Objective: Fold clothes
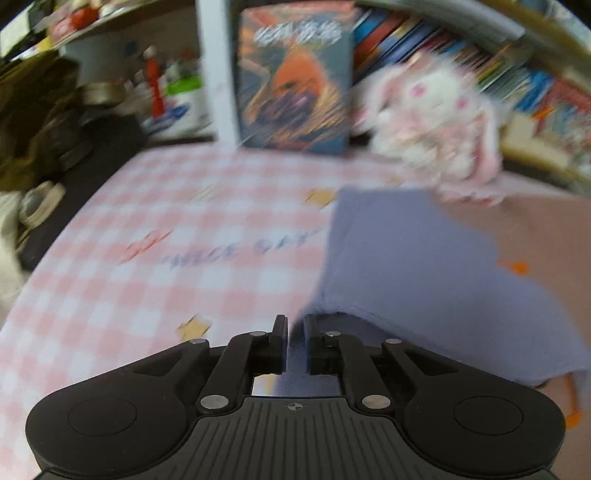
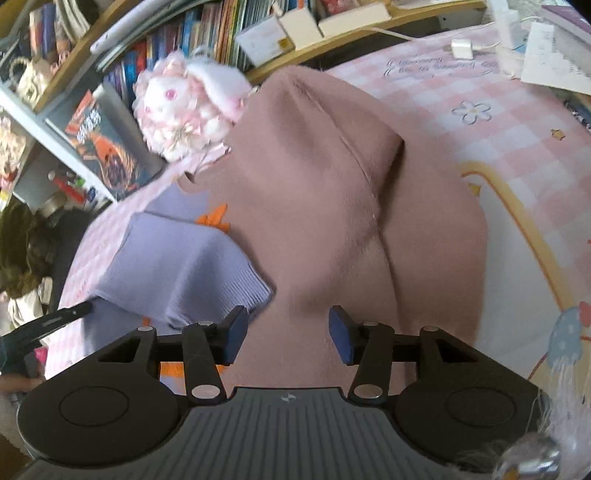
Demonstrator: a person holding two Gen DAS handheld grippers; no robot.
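A mauve-brown sweater (image 2: pixel 332 206) with a lavender sleeve (image 2: pixel 177 266) and orange marks lies on the pink checked tablecloth (image 2: pixel 498 122). In the left wrist view, my left gripper (image 1: pixel 295 343) is shut on the lavender sleeve (image 1: pixel 424 273) and holds it lifted, draped to the right; the view is blurred. My right gripper (image 2: pixel 288 332) is open and empty, just above the sweater's body, beside the ribbed cuff of the sleeve. The left gripper's black tip (image 2: pixel 55 317) shows at the left edge of the right wrist view.
A pink-and-white plush toy (image 2: pixel 188 107) sits at the sweater's far edge, also in the left wrist view (image 1: pixel 436 125). A bookshelf with books (image 2: pixel 221 33) and an upright book (image 1: pixel 295 81) stand behind. Papers and a charger (image 2: pixel 461 48) lie at the far right.
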